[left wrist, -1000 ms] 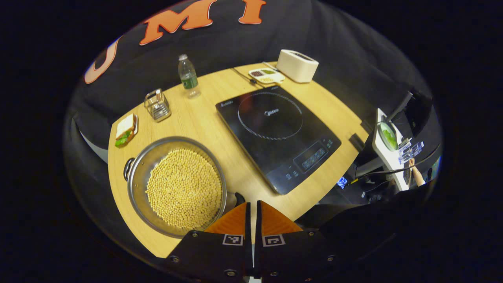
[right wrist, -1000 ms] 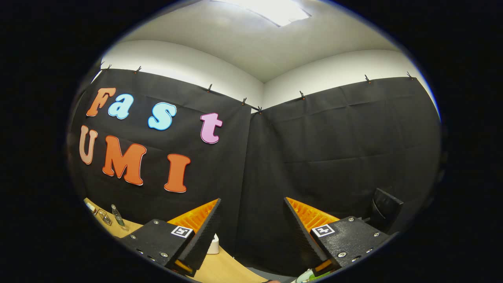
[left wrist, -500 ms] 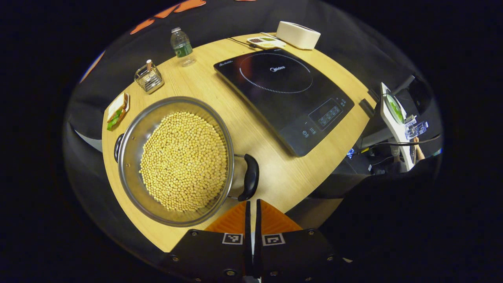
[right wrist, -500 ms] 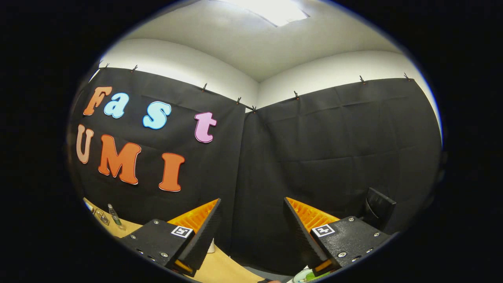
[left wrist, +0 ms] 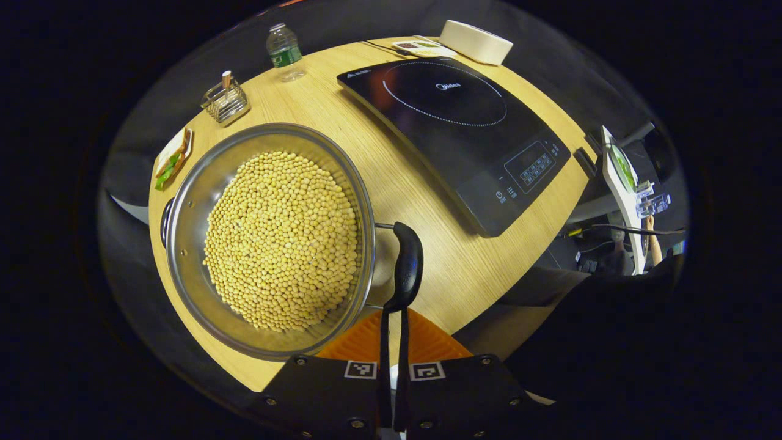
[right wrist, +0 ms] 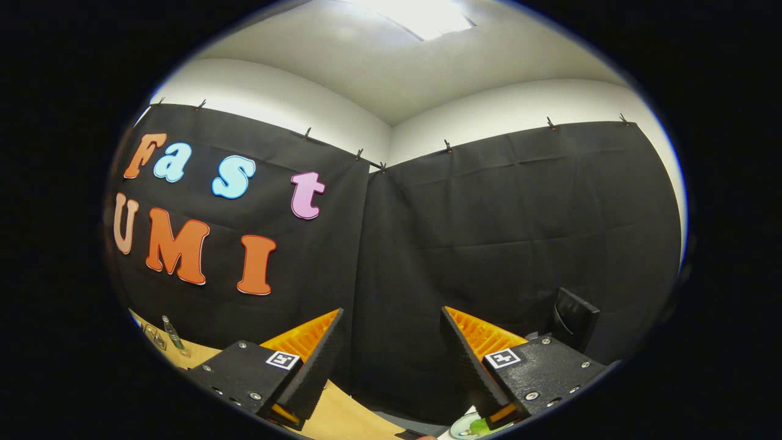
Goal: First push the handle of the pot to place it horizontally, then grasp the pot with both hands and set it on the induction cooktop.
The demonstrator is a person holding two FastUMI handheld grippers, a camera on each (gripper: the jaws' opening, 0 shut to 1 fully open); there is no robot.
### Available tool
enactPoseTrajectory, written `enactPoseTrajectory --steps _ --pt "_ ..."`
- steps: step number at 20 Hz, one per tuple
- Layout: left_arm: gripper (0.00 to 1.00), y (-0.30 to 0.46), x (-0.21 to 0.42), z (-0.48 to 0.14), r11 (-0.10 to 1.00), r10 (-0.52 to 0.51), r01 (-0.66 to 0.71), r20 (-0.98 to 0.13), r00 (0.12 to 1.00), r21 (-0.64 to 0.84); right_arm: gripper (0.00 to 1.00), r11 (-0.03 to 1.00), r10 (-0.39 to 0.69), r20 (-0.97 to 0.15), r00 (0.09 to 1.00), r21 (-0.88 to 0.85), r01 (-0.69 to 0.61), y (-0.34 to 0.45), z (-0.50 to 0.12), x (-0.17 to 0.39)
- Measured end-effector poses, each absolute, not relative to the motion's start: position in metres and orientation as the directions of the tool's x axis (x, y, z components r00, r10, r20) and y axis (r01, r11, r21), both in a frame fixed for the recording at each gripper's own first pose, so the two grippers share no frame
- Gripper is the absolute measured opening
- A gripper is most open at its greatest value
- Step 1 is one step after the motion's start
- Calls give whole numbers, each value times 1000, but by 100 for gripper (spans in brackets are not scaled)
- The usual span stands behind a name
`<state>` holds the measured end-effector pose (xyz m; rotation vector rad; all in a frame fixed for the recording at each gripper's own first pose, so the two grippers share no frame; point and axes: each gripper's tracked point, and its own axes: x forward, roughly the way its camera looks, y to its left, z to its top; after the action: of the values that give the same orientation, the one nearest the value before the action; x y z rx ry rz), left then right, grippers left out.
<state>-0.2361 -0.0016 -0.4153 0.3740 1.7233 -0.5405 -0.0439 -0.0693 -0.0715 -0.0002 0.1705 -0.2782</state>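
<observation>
In the left gripper view the left gripper point(left wrist: 394, 315) sits at the bottom centre with its two orange fingers pressed together on nothing, their tips just under the lower end of the pot's one black near handle point(left wrist: 407, 264), though contact is hard to judge. The one steel pot point(left wrist: 183, 201), heaped with beans point(left wrist: 282, 239), fills the left centre of the wooden table point(left wrist: 427, 208), its far handle point(left wrist: 165, 221) mostly hidden behind the rim, and the one induction cooktop point(left wrist: 464, 122) lies apart at the upper right. In the right gripper view the right gripper point(right wrist: 391, 360) stands wide apart and empty at the bottom, facing the booth wall, with a strip of table edge cut off below.
</observation>
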Motion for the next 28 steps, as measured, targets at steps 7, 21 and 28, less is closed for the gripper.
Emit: enactPoseTrajectory --steps 7,21,28 --pt "3 23 -254 -429 881 15 460 -964 -267 -114 94 961 -277 -175 945 -37 275 -68 -74 -48" --pt "2 -16 -224 -458 845 2 523 -977 -213 -112 94 950 -312 -167 935 -70 304 -84 -69 -63" --pt "2 -32 -195 -470 837 11 539 -982 -188 -94 94 936 -350 -172 921 -101 337 -98 -68 -77"
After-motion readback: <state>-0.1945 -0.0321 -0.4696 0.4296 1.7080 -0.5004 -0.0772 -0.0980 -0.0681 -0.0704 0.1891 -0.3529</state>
